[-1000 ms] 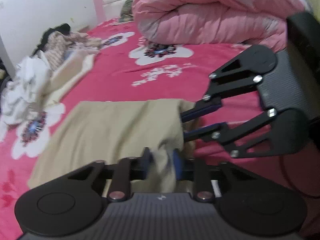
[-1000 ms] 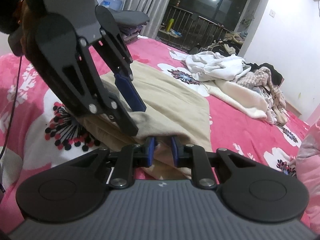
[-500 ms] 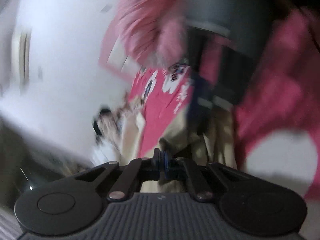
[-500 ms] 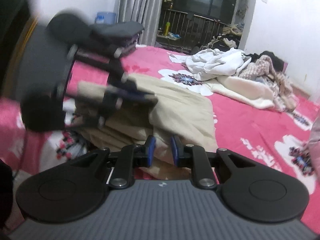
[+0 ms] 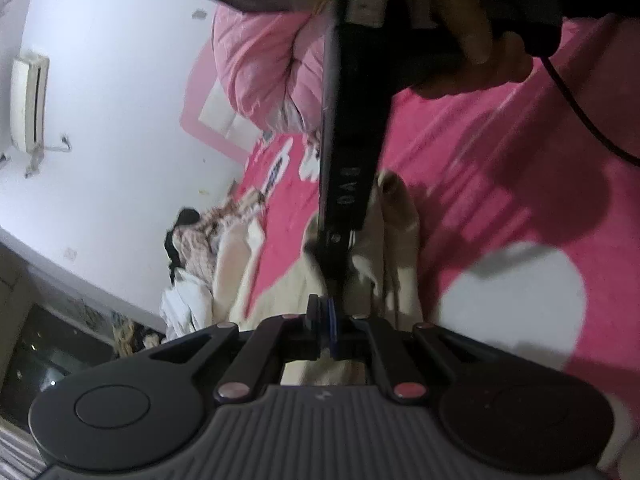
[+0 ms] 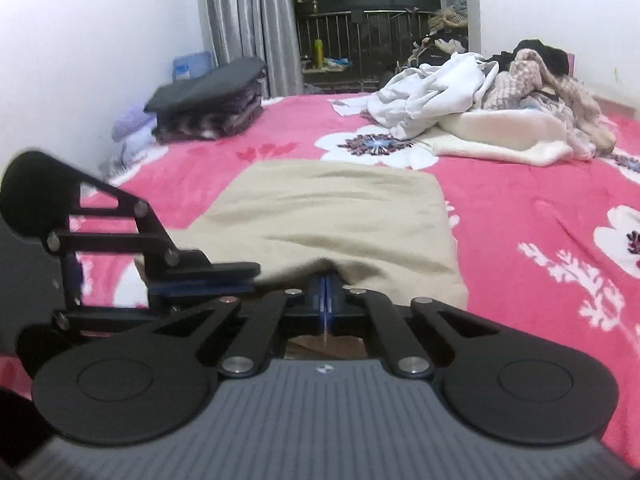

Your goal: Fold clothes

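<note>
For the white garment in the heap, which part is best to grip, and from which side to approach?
Likely the loose corner of the white garment that spills toward the beige cloth. Approach from the near side, low over the pink bedspread: that edge lies free, while the patterned clothes crowd its far side.

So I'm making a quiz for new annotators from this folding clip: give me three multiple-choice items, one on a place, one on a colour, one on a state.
1. Where is the stack of dark folded clothes?
A. by the curtain at the bed's far left
B. on the beige garment
C. on the floor

2. What colour is the garment being folded?
A. white
B. beige
C. black

3. What is the right gripper doing?
A. open above the bed
B. shut on nothing
C. shut on the garment's near edge

Answers: 1 A, it sits beside the grey curtain; 2 B, tan fabric on the pink bedspread; 3 C, blue pads meet with cloth between.
</note>
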